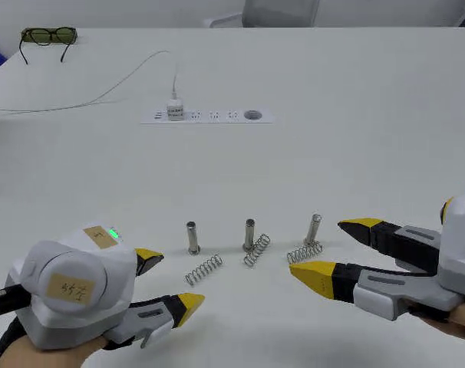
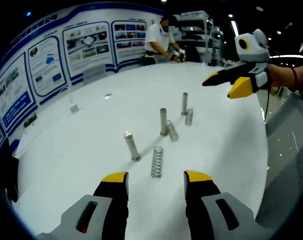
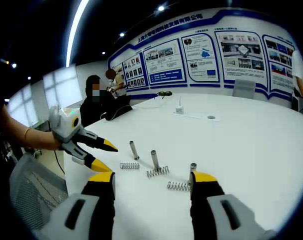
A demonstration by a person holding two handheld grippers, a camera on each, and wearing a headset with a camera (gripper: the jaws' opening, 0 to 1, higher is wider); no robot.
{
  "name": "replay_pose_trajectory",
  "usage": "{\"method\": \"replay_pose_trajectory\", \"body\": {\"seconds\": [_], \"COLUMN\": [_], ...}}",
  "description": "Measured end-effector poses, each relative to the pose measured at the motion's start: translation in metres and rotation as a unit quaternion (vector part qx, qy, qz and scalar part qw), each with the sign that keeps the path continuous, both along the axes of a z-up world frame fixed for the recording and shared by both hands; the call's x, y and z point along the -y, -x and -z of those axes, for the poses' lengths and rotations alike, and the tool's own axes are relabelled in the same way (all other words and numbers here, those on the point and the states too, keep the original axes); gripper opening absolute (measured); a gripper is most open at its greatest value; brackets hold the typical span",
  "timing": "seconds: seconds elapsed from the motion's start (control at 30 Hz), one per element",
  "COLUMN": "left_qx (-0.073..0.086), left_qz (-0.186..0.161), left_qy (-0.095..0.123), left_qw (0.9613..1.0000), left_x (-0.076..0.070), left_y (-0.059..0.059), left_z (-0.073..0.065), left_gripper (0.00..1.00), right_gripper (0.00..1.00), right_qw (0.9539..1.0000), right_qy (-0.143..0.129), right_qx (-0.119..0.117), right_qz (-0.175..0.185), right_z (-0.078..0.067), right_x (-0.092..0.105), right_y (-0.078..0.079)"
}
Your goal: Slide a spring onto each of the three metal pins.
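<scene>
Three upright metal pins stand in a row on the white table: left pin (image 1: 192, 238), middle pin (image 1: 249, 234), right pin (image 1: 314, 228). A loose spring lies flat by each: left spring (image 1: 203, 269), middle spring (image 1: 257, 250), right spring (image 1: 305, 253). My left gripper (image 1: 169, 280) is open just left of the left spring (image 2: 157, 161), nothing between its fingers. On the right, my right gripper (image 1: 336, 247) is open beside the right spring (image 3: 178, 186) and holds nothing. Its right fingertip (image 3: 204, 176) partly covers the right pin (image 3: 193, 168).
A white power strip (image 1: 206, 116) with a plugged-in charger and cable lies farther back. Green glasses (image 1: 48, 35) rest at the far left corner. A grey chair (image 1: 278, 11) stands beyond the far edge. People stand at the table's far ends (image 2: 159, 37).
</scene>
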State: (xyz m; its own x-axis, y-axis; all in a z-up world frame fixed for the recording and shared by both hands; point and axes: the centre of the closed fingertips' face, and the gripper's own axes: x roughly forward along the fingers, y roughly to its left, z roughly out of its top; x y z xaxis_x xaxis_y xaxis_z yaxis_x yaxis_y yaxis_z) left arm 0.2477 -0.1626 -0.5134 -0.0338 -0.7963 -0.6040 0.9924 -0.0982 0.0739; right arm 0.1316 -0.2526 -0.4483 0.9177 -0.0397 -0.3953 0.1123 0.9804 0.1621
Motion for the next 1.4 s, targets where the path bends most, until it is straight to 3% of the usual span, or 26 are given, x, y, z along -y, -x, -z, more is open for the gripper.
{"method": "replay_pose_trajectory", "body": {"seconds": [0.33,0.53,0.67,0.83,1.4], "left_qx": [-0.009,-0.007,-0.019,-0.020,0.000], "left_qz": [0.010,0.018,0.026,0.032,0.047], "left_qy": [-0.005,-0.013,-0.014,-0.021,-0.036], "left_qw": [0.9999,0.9997,0.9994,0.9991,0.9982], "left_x": [0.007,0.010,0.013,0.016,0.022], "left_y": [-0.005,-0.004,0.000,0.001,0.000], "left_z": [0.012,0.017,0.020,0.025,0.026], "left_gripper": [0.34,0.31,0.29,0.25,0.12], "right_gripper": [0.62,0.66,0.69,0.73,0.72], "right_qw": [0.9999,0.9999,0.9999,0.9997,0.9994], "right_qy": [-0.014,-0.011,-0.017,-0.023,-0.031], "right_qx": [0.004,-0.004,-0.003,-0.001,-0.011], "right_qz": [-0.001,0.002,0.002,0.006,0.008], "right_z": [0.002,0.008,0.010,0.011,0.013], "right_x": [-0.006,-0.005,-0.007,-0.009,-0.015], "right_y": [0.009,0.016,0.020,0.022,0.023]}}
